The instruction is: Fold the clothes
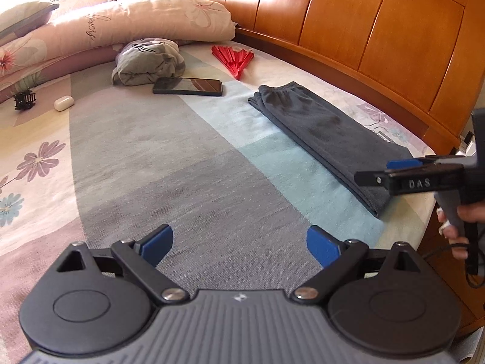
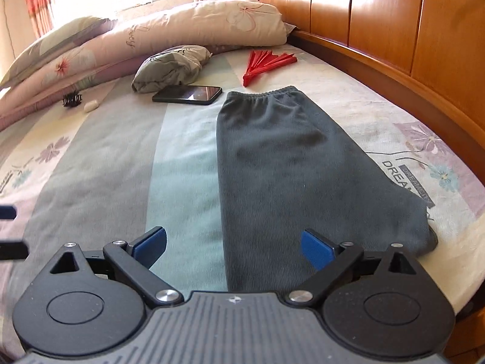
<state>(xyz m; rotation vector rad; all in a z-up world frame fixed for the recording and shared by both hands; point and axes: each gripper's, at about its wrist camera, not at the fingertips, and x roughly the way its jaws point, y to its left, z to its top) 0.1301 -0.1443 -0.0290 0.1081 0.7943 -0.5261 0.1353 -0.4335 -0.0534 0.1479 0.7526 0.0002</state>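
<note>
Dark grey trousers point(image 2: 282, 163) lie folded lengthwise on the bed, waistband at the far end; they also show in the left wrist view point(image 1: 327, 133). My right gripper point(image 2: 233, 244) is open and empty, hovering over the near end of the trousers. In the left wrist view the right gripper point(image 1: 379, 173) shows from the side over the trousers' near end. My left gripper point(image 1: 239, 242) is open and empty above the bare sheet, left of the trousers.
A black phone point(image 2: 188, 94), a red folding fan point(image 2: 266, 62), a bundled grey-green cloth point(image 2: 169, 68), a white case point(image 1: 63, 103) and a black hair clip point(image 1: 24, 100) lie on the far part of the bed. Pillows point(image 1: 136, 21) lie behind. A wooden headboard point(image 1: 363, 30) runs along the right.
</note>
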